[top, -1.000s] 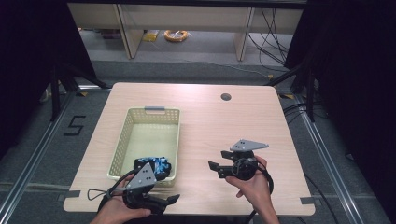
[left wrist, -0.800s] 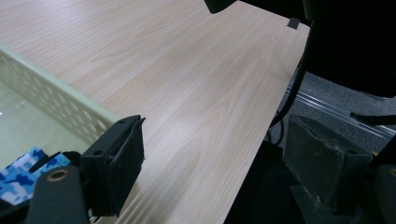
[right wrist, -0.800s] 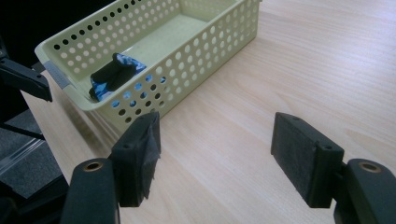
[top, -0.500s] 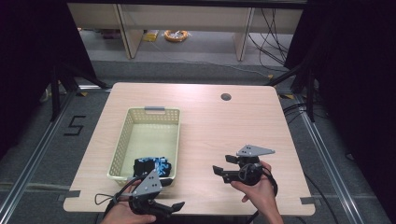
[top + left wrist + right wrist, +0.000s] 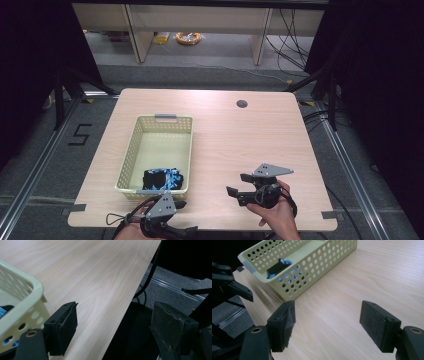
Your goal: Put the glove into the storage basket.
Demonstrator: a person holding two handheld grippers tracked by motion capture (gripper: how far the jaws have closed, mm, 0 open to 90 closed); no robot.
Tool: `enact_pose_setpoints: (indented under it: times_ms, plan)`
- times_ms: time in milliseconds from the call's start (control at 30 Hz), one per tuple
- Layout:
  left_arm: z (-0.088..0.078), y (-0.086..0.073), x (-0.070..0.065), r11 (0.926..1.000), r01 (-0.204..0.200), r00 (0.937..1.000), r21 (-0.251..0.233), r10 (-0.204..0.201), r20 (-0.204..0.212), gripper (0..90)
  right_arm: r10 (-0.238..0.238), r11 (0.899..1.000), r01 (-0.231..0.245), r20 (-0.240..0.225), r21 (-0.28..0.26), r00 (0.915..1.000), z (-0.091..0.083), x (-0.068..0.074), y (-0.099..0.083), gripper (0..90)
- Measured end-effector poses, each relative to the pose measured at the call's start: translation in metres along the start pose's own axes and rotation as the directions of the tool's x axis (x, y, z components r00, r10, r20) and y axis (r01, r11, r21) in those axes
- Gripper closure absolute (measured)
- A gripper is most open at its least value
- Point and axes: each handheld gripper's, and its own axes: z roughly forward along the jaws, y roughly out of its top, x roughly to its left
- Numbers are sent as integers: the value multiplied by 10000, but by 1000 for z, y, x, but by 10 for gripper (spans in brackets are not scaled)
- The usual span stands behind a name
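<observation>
Grey carpet and metal floor rails surround the pale wooden table (image 5: 235, 145), and a floor mark reading 5 (image 5: 80, 134) sits off its left side. On the left half of the table we see a pale yellow perforated basket (image 5: 131, 157), its long side running away from us. Inside it, at the near end, lies a black and blue bundle (image 5: 162, 178) that looks like cloth; we cannot tell what it is exactly. In the right gripper view the same bundle (image 5: 278, 265) shows through the basket's holes.

Just below the basket's near wall, at the table's near edge, we hold the left gripper (image 5: 181, 219) in our left hand (image 5: 131, 231). In the left gripper view its jaws stand wide apart with nothing between them, one over the table beside the basket corner (image 5: 30, 300), the other past the table edge.

Farther right, well apart from the basket, our right hand (image 5: 275, 212) holds the right gripper (image 5: 239, 183) over bare table, pointing left. Its jaws are also spread and empty, as the right gripper view shows, with the basket ahead. A small dark round hole (image 5: 242, 104) marks the table's far right area.
</observation>
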Motion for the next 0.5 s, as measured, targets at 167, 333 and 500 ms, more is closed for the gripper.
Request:
enact_pose_setpoints:
  times_ms: [167, 333, 500]
  plan:
    - [2, -6, 1, 10000, 0, 10000, 58, 0, -58, 199, -167, 9999, 167, -46, -31, 9998, -1, 2, -4, 291]
    - [3, -11, 3, 9999, -136, 9999, -31, 136, 87, 193, 195, 9998, -195, -113, 56, 9997, -2, 6, -10, 289]
    - [4, -18, 3, 9993, 362, 9993, -107, -362, 55, 188, -33, 10000, 33, -79, -13, 10000, -2, 4, -16, 285]
